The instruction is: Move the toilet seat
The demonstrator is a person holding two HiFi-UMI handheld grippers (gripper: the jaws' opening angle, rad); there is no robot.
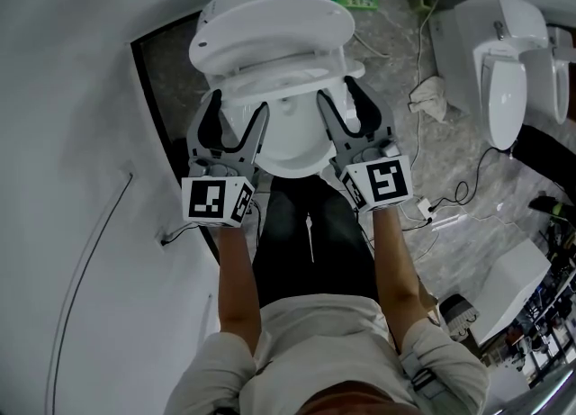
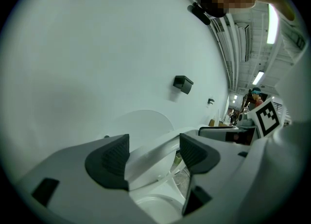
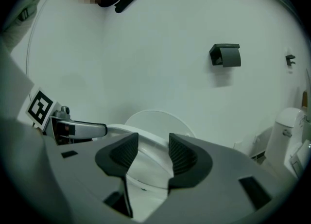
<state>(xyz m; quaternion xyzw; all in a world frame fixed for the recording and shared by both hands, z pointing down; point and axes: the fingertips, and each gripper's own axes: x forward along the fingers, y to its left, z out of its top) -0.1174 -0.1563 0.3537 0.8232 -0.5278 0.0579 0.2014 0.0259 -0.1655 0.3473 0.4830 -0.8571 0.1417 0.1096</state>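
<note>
Nearest the head camera: the wearer's pale shirt [image 1: 333, 350] and two bare forearms reaching forward, each ending in a marker cube, left [image 1: 216, 199] and right [image 1: 382, 181]. Beyond the cubes, both tools are at the white toilet bowl [image 1: 288, 154], which stands against the curved white wall [image 1: 81, 89]. The toilet seat [image 1: 297, 76] is lifted off the bowl rim and slants upward, with the lid [image 1: 270, 17] raised behind it. The left tool [image 1: 238, 107] straddles the seat's left side. In the left gripper view I see its jaws spread wide, the seat's rim passing between the pads and a gap showing beside the right-hand pad, so this tool is open around the seat and not clamped on it. The right tool [image 1: 339, 94] takes the seat's right side. In the right gripper view its jaws stand narrower, the white rim fills the space between the ribbed pads [image 3: 182, 157], and I read this as a grip on the seat. A dark paper holder [image 3: 226, 55] is on the wall above. On the stone-pattern floor [image 1: 414, 148] to the right there are a crumpled cloth [image 1: 430, 98], loose cables [image 1: 459, 193] and a second toilet [image 1: 504, 89], well apart from the first.
</note>
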